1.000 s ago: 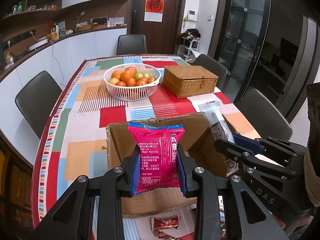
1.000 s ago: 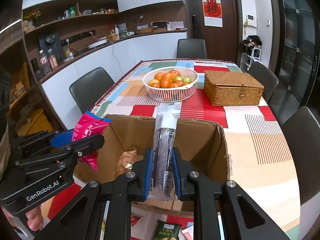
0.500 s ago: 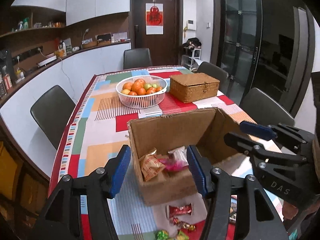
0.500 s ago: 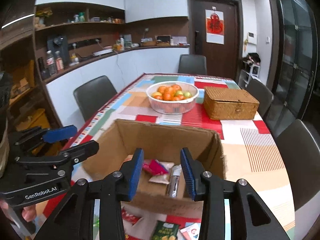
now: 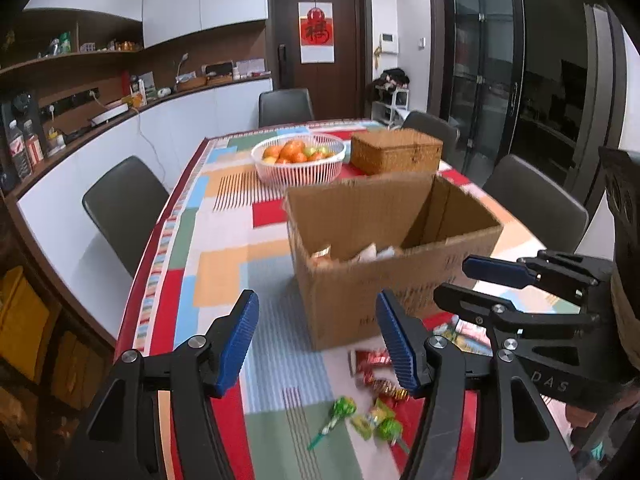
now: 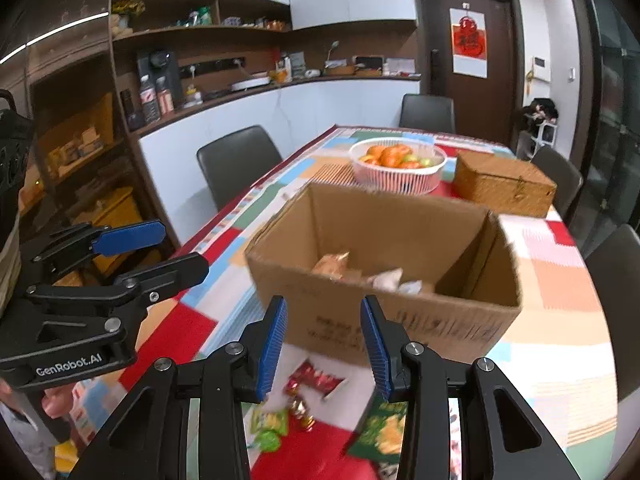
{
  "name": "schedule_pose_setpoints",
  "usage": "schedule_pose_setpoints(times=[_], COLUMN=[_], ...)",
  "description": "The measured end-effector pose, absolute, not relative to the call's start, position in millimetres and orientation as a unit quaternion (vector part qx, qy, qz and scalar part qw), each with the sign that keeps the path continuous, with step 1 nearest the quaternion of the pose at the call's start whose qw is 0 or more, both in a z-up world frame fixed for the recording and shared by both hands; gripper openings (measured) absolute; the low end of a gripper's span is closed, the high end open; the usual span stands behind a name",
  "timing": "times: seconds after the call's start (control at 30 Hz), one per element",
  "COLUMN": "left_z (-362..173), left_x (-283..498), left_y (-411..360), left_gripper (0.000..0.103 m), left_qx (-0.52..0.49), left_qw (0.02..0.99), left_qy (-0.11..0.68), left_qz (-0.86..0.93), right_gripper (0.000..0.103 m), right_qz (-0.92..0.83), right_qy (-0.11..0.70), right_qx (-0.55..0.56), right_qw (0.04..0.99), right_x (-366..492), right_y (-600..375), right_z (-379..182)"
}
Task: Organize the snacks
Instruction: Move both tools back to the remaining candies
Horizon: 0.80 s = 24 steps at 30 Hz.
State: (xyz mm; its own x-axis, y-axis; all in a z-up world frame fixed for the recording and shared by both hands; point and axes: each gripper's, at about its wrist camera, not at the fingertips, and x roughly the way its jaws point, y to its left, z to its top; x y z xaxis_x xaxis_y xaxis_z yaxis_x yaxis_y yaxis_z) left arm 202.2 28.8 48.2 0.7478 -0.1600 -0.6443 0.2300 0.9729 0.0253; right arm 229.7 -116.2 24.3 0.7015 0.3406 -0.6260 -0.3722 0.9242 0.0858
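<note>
Left hand-held gripper [image 5: 316, 336] wide, right hand-held gripper [image 6: 324, 338] narrower, both empty, jaws just opened. Only right view shows green chip bag [image 6: 382, 432] at 6 o'clock of box [image 6: 384, 280].

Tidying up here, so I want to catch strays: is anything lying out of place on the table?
Yes. Loose snack packets and candies lie scattered on the tablecloth in front of the cardboard box, not inside it with the others.
</note>
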Motion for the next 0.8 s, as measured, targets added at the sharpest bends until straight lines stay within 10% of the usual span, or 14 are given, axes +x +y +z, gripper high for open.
schedule_pose_setpoints(times=[0.8], left_z=[-70.2], left_x=[196.4], left_y=[36.7], left_gripper=[0.060], left_qx=[0.045], left_qw=[0.862], left_qy=[0.483], left_qz=[-0.146], right_gripper=[0.039], right_qz=[0.218], right_qy=[0.479], right_qx=[-0.043], right_qw=[0.849], right_x=[225.0], right_y=[-98.8], right_z=[-82.5])
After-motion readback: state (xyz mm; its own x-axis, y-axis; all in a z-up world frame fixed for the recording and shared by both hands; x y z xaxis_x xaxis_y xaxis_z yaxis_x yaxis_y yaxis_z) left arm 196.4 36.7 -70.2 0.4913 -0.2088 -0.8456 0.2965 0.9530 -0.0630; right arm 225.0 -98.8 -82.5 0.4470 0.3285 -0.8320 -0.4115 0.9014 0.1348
